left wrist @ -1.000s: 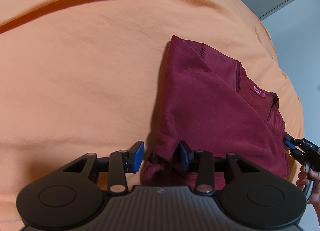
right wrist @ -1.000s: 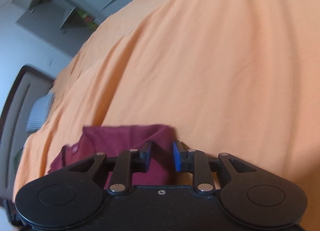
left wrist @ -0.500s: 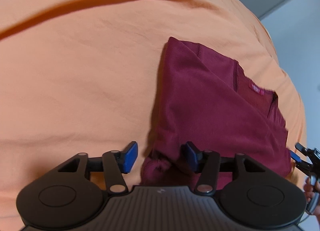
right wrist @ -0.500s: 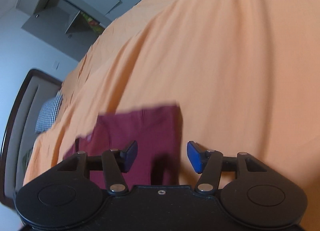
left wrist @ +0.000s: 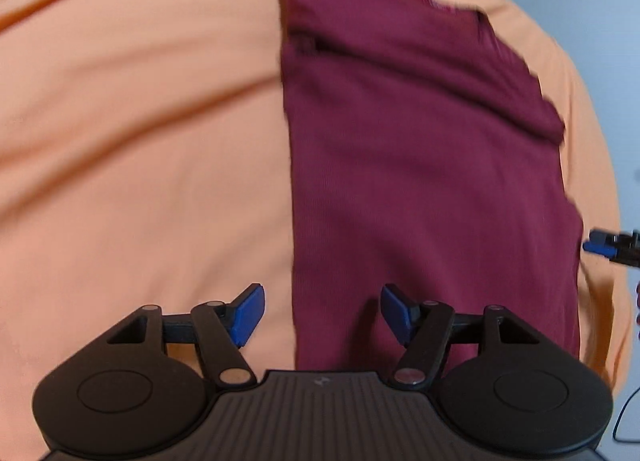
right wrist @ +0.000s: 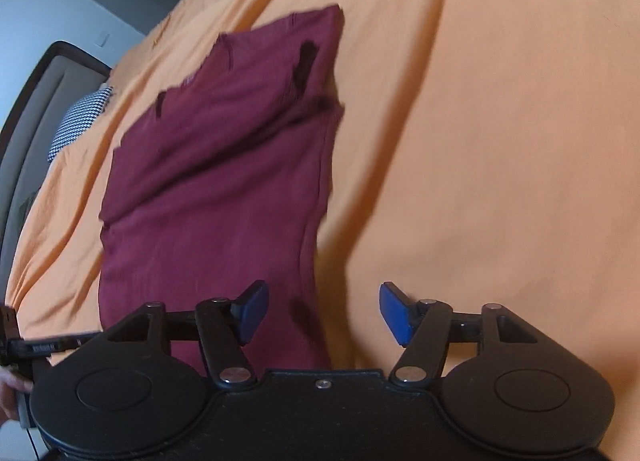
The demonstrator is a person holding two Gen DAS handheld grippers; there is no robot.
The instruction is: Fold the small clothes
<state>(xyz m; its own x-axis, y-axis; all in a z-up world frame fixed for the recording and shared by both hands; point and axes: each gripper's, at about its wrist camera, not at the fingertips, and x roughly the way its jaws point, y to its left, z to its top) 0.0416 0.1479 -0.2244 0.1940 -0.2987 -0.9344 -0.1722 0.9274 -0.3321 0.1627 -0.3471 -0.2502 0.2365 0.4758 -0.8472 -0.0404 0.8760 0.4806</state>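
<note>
On my left wrist view, the left tongs [left wrist: 322, 315] stand wide apart and hold nothing, hanging over the near left edge of the maroon garment [left wrist: 420, 165], which lies folded into a long strip on the orange bedsheet [left wrist: 140, 141]. The other tongs' blue tip [left wrist: 598, 245] shows just off the garment's right edge. On my right wrist view, the right tongs [right wrist: 322, 313] are wide too, empty, over the garment's [right wrist: 216, 181] near right edge, sheet [right wrist: 480, 141] beneath.
</note>
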